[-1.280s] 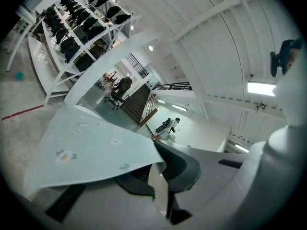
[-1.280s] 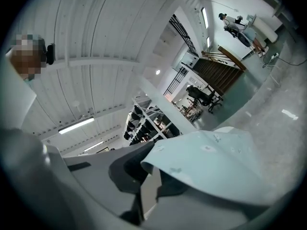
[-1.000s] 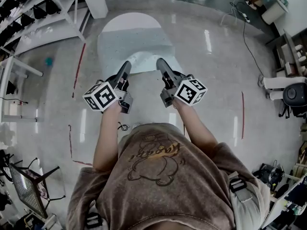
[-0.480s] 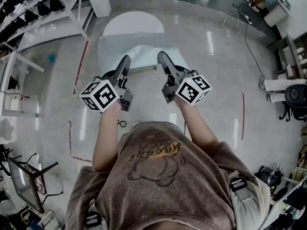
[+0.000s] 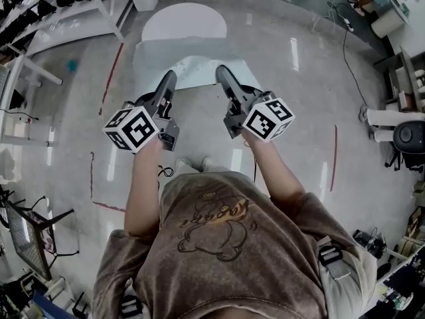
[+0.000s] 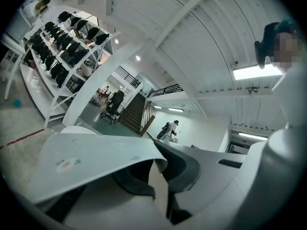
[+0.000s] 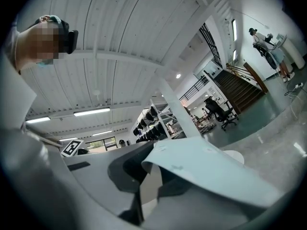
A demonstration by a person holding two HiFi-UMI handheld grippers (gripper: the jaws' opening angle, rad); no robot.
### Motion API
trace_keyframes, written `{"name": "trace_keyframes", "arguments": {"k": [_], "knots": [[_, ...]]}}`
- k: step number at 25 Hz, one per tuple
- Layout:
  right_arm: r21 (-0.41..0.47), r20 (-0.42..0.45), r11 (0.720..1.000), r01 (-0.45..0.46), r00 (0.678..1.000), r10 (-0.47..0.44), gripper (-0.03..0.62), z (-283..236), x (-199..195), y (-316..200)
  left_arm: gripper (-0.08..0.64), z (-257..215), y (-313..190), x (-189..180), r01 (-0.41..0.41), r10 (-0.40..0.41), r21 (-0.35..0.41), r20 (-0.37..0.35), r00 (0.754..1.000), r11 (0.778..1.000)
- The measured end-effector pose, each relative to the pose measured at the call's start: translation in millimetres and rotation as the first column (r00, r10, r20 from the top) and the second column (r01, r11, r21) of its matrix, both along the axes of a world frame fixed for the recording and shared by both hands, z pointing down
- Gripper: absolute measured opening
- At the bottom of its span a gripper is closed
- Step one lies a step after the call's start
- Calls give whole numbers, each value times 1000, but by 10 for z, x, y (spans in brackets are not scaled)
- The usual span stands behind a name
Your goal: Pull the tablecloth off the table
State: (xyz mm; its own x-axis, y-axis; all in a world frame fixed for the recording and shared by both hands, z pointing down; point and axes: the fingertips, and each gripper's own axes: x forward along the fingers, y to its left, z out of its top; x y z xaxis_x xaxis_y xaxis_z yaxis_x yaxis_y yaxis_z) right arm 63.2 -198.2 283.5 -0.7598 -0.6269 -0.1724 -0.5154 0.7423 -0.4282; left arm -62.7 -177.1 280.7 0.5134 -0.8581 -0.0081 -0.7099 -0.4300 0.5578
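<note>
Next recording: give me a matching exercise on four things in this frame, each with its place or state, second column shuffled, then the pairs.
1. pale thin tablecloth
2. round white table
3. red tape line
4. small teal object

A. runs along the floor just left of the cloth
B. sits on the floor, farthest left of the four
C. far part bare, beyond the cloth
D. near edge clamped in the left gripper and right gripper

Pairs: 1-D, 2-C, 3-A, 4-B.
</note>
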Motion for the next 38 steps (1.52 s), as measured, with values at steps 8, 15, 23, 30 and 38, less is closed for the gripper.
{"name": "trace_keyframes", "arguments": {"k": [8,15,23,30,38], "knots": [[-33,9,999,-24,1000,24,28,133,-13,276,21,114,268,-12,-4,5,-19,15,1000,1000],[-42,4,998,-51,999,51,26,160,-194,601,21,146,571,-199,-27,27,-24,1,1000,999],[-49,2,996,-71,997,72,26,175,-183,999,21,149,952,-188,-33,33,-13,11,999,999],[-33,-4,997,-68,998,68,28,88,-241,1136,21,73,1095,-245,-25,25,-3,15,1000,1000],[-27,-13,998,-59,998,59,29,-5,-347,1215,21,-10,1182,-345,-7,8,-8,35,999,1000]]}}
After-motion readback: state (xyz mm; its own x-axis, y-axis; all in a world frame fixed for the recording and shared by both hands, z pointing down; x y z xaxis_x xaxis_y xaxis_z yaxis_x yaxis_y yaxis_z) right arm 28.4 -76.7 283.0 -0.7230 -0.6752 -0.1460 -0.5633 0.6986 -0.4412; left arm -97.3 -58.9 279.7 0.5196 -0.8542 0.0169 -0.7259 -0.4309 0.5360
